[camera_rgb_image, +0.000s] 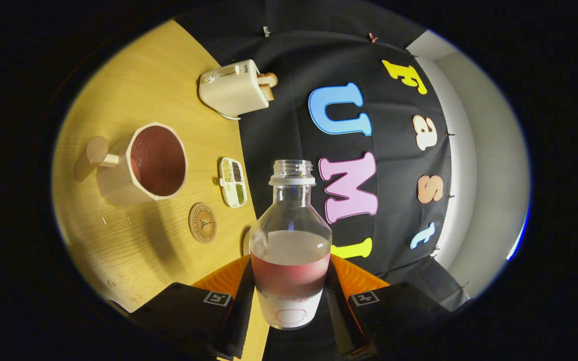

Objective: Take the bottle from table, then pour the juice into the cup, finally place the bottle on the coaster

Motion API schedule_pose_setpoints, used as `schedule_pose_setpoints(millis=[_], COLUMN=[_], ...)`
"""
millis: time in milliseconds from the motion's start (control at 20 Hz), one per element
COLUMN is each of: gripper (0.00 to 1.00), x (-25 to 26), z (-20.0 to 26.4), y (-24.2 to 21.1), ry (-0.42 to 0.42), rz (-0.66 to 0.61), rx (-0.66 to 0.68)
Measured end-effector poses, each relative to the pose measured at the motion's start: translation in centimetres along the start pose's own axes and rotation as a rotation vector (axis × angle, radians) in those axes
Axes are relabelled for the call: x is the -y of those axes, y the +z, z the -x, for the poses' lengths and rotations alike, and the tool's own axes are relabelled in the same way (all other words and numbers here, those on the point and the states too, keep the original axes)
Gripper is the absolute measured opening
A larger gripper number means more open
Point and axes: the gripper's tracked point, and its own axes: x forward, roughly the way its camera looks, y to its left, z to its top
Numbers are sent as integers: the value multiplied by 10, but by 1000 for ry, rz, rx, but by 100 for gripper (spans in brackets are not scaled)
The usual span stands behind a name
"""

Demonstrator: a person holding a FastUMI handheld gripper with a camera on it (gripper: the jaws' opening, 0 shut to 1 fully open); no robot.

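My gripper point(289, 301) is shut on a clear glass bottle point(290, 240), one black finger point(241, 301) pressing on each side of its lower body. The bottle is uncapped, its open mouth pointing away from me, and red juice fills its lower part. The whole view is rolled, so the wooden table point(133, 250) stands tilted beside the bottle. On it sits a white faceted cup point(143, 163) with a handle, holding red juice. A round brown coaster point(202, 222) lies on the table between the cup and the bottle.
A small white divided dish point(233, 181) of seeds lies near the coaster, by the table's far edge. A white toaster point(234, 87) with a slice of bread stands farther along that edge. The black booth cloth hangs behind the bottle.
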Motion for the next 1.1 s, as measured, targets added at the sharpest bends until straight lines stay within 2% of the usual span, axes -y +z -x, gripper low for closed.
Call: schedule_pose_setpoints(millis=[550,1100], gripper=[70,70], x=[-23,-21], z=[-5,-12], y=[3,10], ry=[41,20], rz=[157,288], rx=[27,85])
